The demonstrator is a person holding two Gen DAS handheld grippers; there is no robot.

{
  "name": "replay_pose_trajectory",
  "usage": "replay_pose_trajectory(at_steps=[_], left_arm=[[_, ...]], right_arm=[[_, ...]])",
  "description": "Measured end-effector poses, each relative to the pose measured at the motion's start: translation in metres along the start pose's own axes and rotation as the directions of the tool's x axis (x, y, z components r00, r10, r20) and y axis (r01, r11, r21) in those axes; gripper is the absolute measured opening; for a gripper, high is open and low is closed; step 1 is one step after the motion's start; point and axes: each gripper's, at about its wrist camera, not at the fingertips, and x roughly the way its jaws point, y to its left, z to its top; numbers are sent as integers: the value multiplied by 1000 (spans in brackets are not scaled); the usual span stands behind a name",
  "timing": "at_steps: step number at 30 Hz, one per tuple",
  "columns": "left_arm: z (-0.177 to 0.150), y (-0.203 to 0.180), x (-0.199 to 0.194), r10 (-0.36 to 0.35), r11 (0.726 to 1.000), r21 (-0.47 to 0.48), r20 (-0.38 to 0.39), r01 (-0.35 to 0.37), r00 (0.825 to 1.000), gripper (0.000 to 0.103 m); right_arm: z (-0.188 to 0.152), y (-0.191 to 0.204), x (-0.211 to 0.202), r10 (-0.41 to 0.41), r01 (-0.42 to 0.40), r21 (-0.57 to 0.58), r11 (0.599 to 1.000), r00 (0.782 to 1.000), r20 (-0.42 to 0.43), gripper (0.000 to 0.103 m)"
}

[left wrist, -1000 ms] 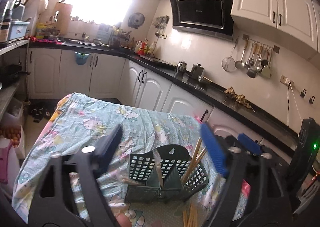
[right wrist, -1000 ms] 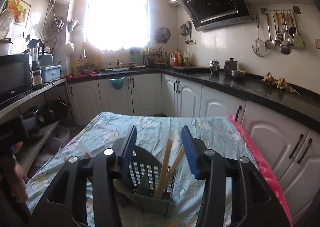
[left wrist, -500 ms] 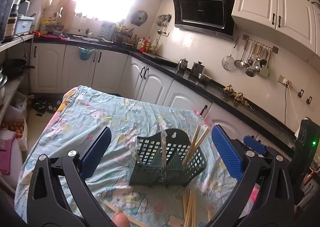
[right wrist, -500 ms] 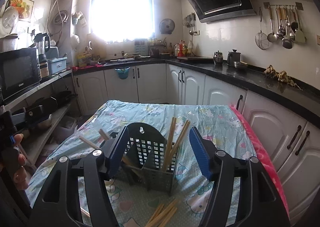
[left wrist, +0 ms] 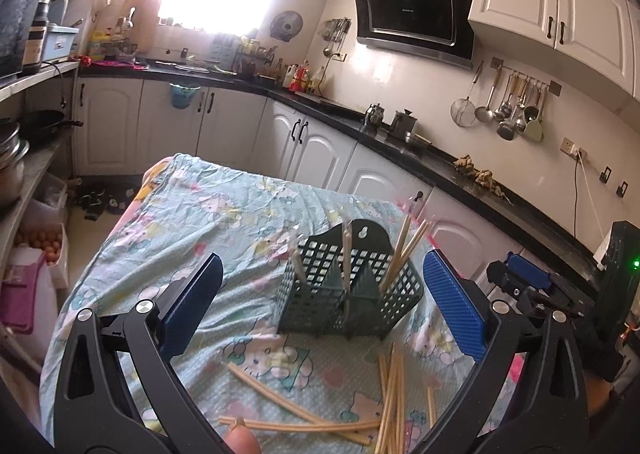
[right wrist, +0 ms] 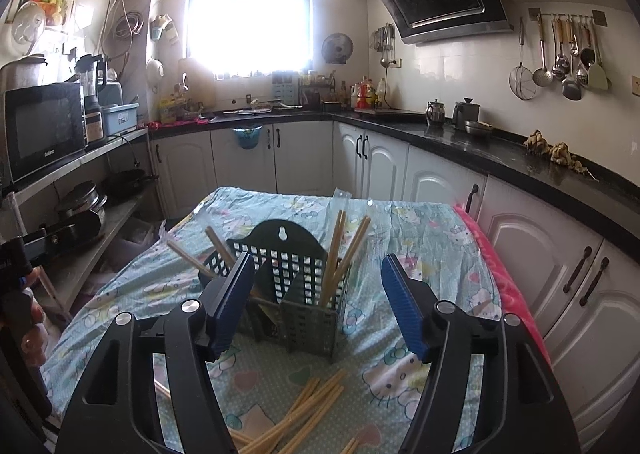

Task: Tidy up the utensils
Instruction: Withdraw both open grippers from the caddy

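Both grippers are drawing back from one green utensil caddy [left wrist: 350, 288], now standing mid-tablecloth [left wrist: 192, 222]. Chopsticks [right wrist: 340, 254]: four upright inside; loose pile [left wrist: 390, 398] uncountable, partly cut off. Left gripper [left wrist: 320, 314] and right gripper [right wrist: 318, 302] are gaping, empty.

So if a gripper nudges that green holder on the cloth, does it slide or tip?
The green holder looks like thin mesh plastic, so probably light and easy to shove. Chopsticks lean out of it well above its rim, which may make it top-heavy and apt to tip. The wrinkled cloth could catch its base rather than let it slide.
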Motion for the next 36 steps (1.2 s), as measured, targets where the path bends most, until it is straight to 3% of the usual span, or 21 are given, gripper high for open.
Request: replay_pose_trajectory(at_steps=[36], left_arm=[[-54, 14, -19, 94, 995, 55, -104, -89, 990, 92]], right_arm=[[-51, 43, -1, 68, -81, -88, 993, 988, -140, 65]])
